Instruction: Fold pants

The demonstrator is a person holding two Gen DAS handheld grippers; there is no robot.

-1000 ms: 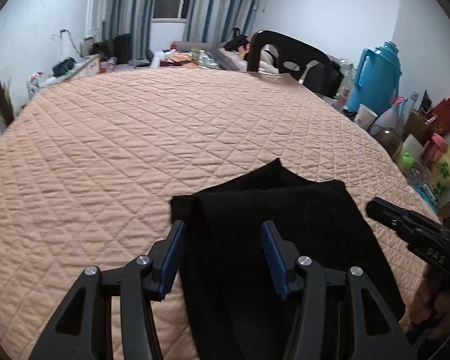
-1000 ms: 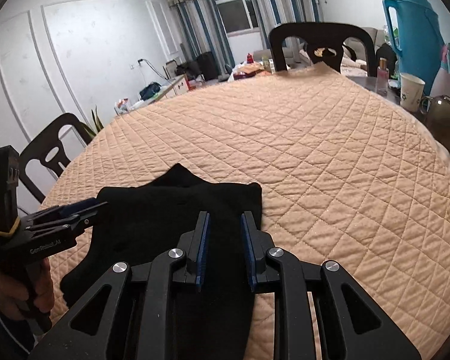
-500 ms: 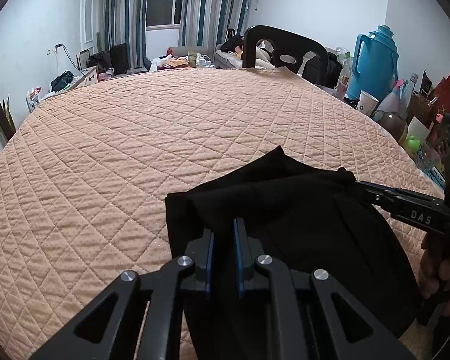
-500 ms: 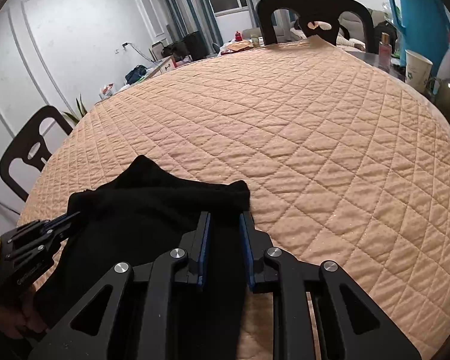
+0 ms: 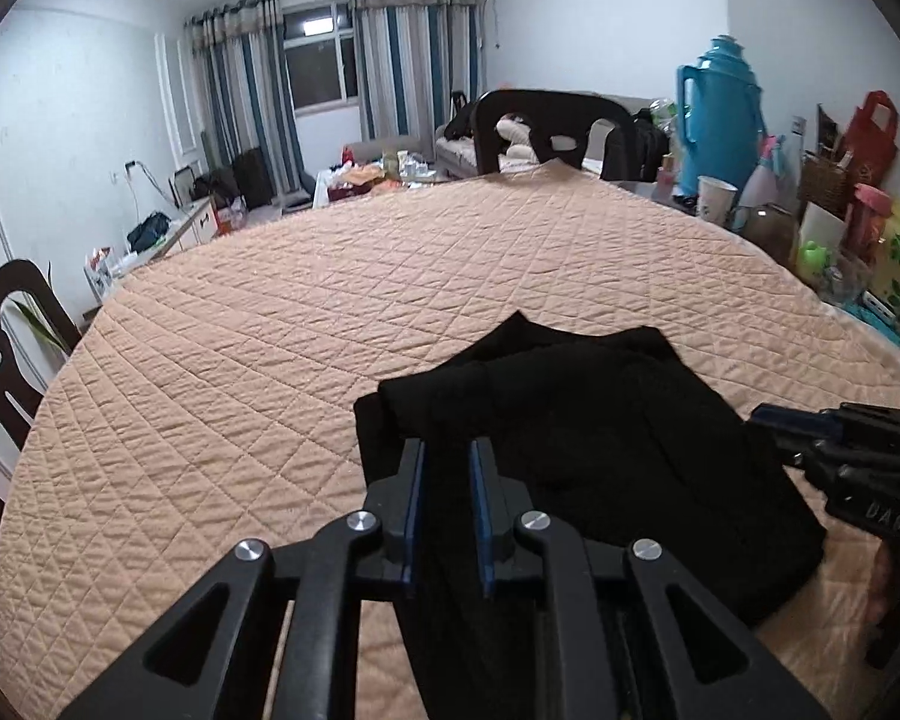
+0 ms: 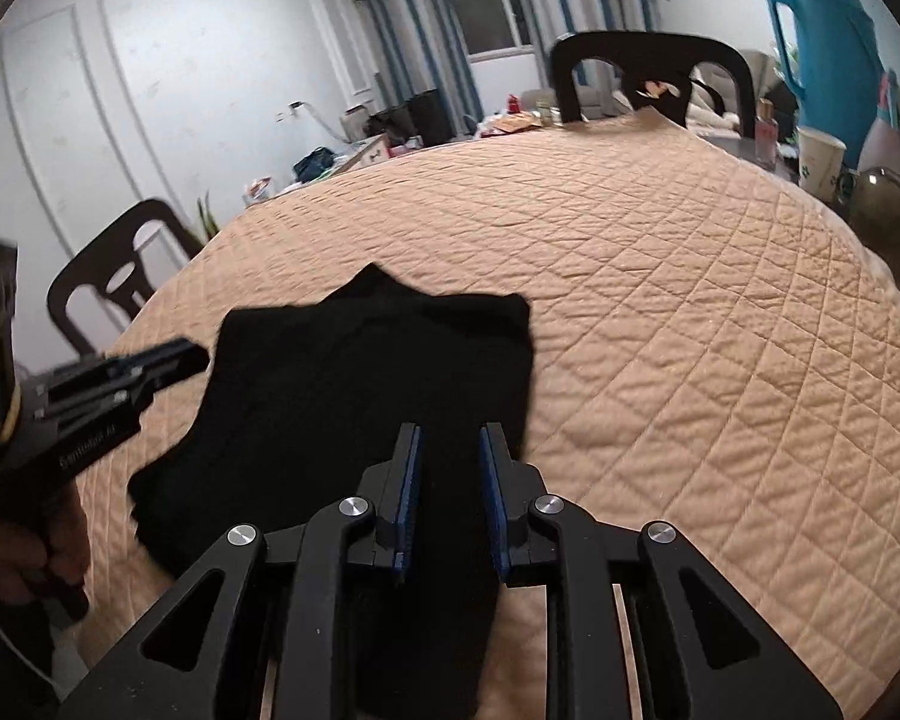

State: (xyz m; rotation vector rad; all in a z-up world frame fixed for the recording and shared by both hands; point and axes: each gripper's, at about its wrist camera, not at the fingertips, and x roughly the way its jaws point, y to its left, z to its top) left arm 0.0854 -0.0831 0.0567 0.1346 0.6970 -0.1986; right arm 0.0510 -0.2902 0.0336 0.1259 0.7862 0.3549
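Black pants lay folded on the near edge of the peach quilted table cover, long axis running from the grippers out toward the far chair, a pointed corner aimed that way. Left gripper had just been closing and was clamped on a fabric fold. Right gripper gripped the pants' near end.

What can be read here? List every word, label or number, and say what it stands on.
"DA": white letters on the body of the right gripper; the rest cannot be made out.
"GenRobot.AI": on the side of the left gripper, blurred, so not certain. Its jaws have just been closing, with the pants between them.
Paper cup: green print, too blurred to read.
Red bag: mark too small to read.
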